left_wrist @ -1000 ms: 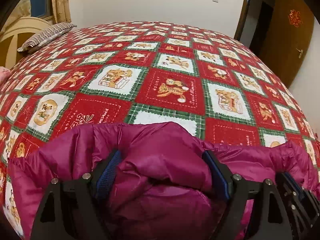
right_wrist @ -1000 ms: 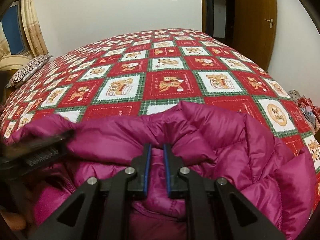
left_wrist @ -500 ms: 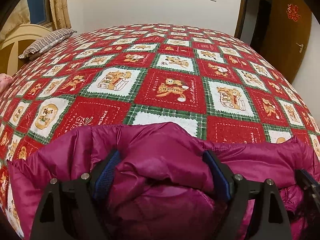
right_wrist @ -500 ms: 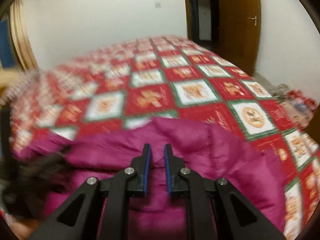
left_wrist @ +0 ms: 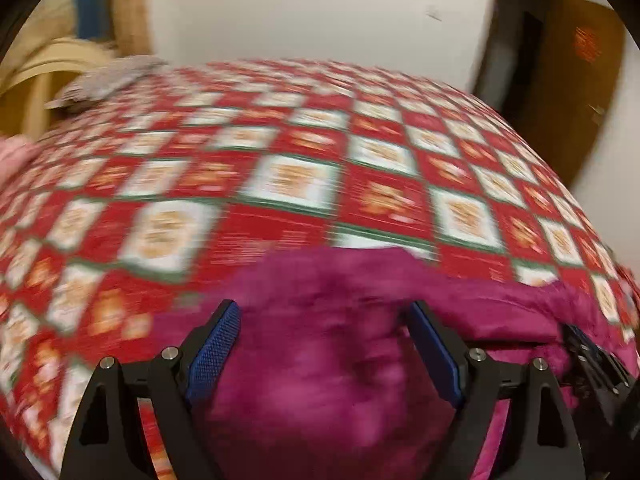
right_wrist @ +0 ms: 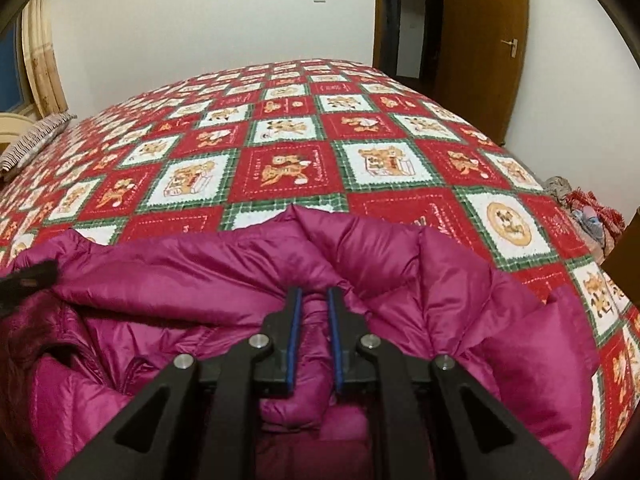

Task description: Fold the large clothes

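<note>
We are mid-fold on the magenta puffer jacket [right_wrist: 400,280] bunched at the bed's [right_wrist: 280,120] near edge, our right hand-held gripper [right_wrist: 314,300] pinching a ridge, our left hand-held gripper [left_wrist: 324,320] spread wide around fabric; next, carry it across evenly.

Place: you are in a home bedroom.
Bed: a wide bed under a red, white and green teddy-bear quilt [right_wrist: 288,168] fills your view.
Pillow: a striped pillow [right_wrist: 32,140] lies at 9 o'clock, by a cream headboard [left_wrist: 48,76].
Curtain: a beige curtain [right_wrist: 40,72] hangs at 10 o'clock.
Door: a wooden door [right_wrist: 484,48] with a red paper ornament stands at 1 o'clock.
Walls: plain white.
</note>
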